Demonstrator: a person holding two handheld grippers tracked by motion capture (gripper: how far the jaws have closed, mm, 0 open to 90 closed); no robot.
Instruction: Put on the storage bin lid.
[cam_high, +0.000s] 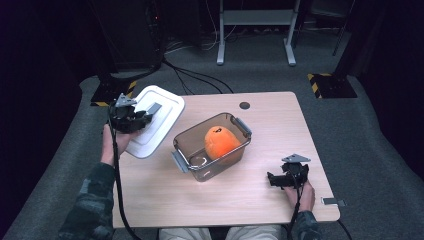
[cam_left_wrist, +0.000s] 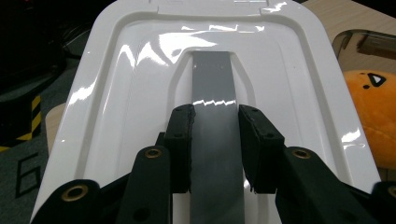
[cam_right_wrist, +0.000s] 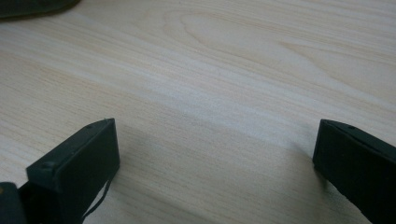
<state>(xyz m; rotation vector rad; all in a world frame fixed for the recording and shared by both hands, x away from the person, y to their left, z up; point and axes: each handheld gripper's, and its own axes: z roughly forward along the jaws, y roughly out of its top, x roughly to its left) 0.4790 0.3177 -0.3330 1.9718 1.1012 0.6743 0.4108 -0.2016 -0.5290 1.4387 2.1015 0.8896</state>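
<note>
Left gripper (cam_left_wrist: 215, 140) clenched on grey handle strip (cam_left_wrist: 212, 79) of glossy white plastic lid (cam_high: 155, 120); right gripper (cam_right_wrist: 215, 154) released, over pale wooden table (cam_high: 280, 120).

High overhead; close tool-mounted views

The glossy white plastic lid (cam_left_wrist: 140, 93) carries a flat grey handle strip (cam_left_wrist: 212, 88). The round orange plush toy (cam_high: 220, 141) has black markings. The pale wood-grain table (cam_high: 280, 125) is light beige.
</note>
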